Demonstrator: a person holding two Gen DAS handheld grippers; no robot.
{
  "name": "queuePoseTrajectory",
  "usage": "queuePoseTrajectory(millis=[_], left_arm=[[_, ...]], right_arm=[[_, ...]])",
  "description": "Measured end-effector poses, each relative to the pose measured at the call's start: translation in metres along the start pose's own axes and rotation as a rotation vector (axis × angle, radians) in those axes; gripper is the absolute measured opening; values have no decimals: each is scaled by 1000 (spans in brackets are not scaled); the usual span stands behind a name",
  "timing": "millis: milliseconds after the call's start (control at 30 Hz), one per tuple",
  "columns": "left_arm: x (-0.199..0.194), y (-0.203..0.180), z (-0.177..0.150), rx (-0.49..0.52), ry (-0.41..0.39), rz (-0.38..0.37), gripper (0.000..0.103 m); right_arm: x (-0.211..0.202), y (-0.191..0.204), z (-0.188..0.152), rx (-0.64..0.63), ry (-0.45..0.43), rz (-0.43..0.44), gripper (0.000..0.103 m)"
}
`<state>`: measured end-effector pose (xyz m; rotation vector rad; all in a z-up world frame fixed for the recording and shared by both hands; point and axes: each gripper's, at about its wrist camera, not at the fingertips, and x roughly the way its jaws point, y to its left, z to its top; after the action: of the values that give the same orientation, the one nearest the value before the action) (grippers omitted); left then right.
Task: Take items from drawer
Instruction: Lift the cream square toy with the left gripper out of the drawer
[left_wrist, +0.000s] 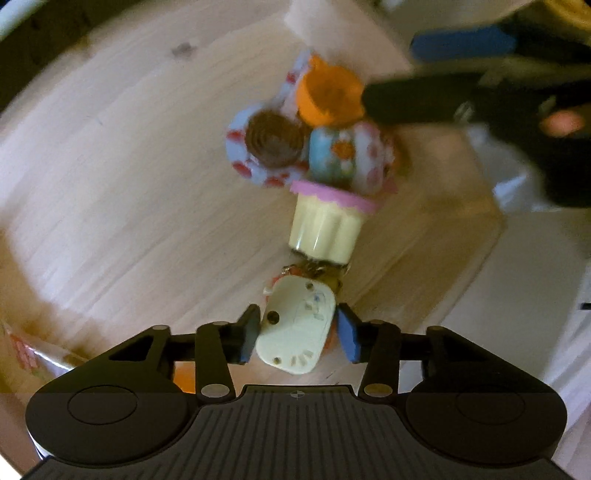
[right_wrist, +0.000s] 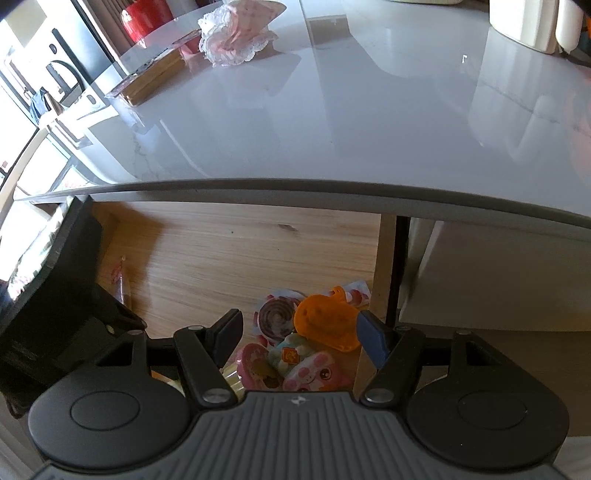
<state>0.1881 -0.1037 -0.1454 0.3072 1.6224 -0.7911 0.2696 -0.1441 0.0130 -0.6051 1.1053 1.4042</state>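
Down in the pale wooden drawer (right_wrist: 236, 254) lies a cluster of glossy plastic toys (right_wrist: 295, 347). Left gripper (left_wrist: 298, 334), jaws spread, brackets a smooth cream toy (left_wrist: 295, 328); whether the pads touch it is unclear. Right gripper (right_wrist: 301, 341) spread above the toys. Only the right view shows the grey countertop (right_wrist: 332, 122).

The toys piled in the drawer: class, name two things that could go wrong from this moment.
1. The left gripper stands open around a cream toy, unclamped; lifting now may leave it behind.
2. The toys crowd together: closing the right gripper on the orange toy could nudge the swirl lollipop, or scrape the drawer wall.
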Motion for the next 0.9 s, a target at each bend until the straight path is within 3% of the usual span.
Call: queuePoseTrajectory(millis=[133, 300, 400, 467, 567, 700, 833, 867, 900], left_arm=[[-29, 21, -27, -68, -139, -31, 44], [-57, 56, -82, -190, -324, 19, 44], [-61, 78, -106, -293, -424, 34, 44], [-74, 82, -117, -345, -480, 1, 44], [-93, 85, -125, -307, -544, 58, 44], [-100, 81, -128, -274, -567, 81, 44], [-105, 66, -125, -246, -573, 95, 44], [-96, 65, -122, -94, -539, 44, 44], [-101, 64, -125, -87, -542, 43, 44]], right_arm=[[1, 3, -2, -26, 13, -12, 69], [6, 11, -3, -87, 43, -19, 69], [8, 32, -5, -207, 74, -16, 69], [11, 51, -6, -315, 112, -20, 69], [23, 76, -3, -442, 183, -88, 68], [33, 98, 9, -455, 291, -38, 68], [58, 119, -2, -543, 411, -86, 68], [66, 123, -6, -575, 441, -106, 68], [72, 125, -11, -597, 461, -122, 66]])
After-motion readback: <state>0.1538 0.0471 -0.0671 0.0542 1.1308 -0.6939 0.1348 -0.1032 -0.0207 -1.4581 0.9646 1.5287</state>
